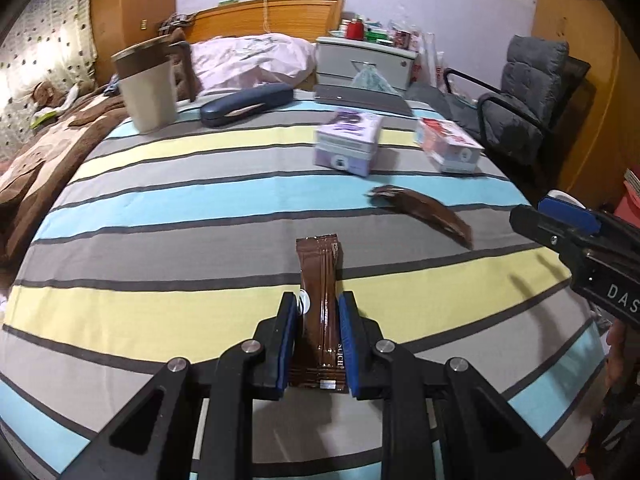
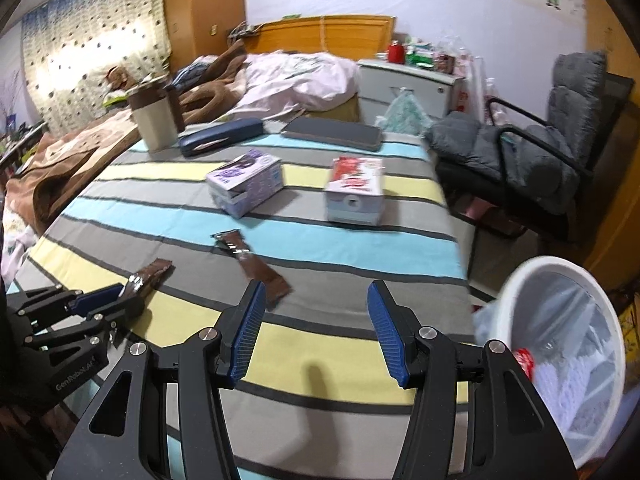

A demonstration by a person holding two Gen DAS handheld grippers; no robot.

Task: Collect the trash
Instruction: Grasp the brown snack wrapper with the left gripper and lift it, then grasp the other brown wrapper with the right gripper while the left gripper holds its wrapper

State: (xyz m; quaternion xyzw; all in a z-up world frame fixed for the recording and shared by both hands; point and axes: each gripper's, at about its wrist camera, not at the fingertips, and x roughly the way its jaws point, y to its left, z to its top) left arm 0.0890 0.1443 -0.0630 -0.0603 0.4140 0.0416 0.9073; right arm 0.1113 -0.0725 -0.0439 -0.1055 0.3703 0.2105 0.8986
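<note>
My left gripper (image 1: 319, 312) is shut on a brown snack wrapper (image 1: 320, 280) that sticks forward from between its blue pads, above the striped bedspread (image 1: 180, 200). In the right wrist view the same left gripper (image 2: 120, 296) shows at the lower left with that wrapper (image 2: 150, 276). A second brown wrapper (image 2: 256, 268) lies flat on the spread just ahead and left of my right gripper (image 2: 316, 300), which stands open with nothing between its fingers. That wrapper (image 1: 424, 210) and the right gripper (image 1: 568, 216) also show in the left wrist view. A white waste bin (image 2: 520, 280) lined with a bag stands by the bed at the right.
Two small cartons, purple (image 2: 244, 184) and red-topped (image 2: 354, 190), sit mid-bed. Farther back are a beige cup (image 2: 156, 120), a dark blue case (image 2: 220, 136) and a grey flat pad (image 2: 332, 132). A brown blanket (image 2: 68, 168) is at the left and a grey padded chair (image 2: 540, 152) at the right.
</note>
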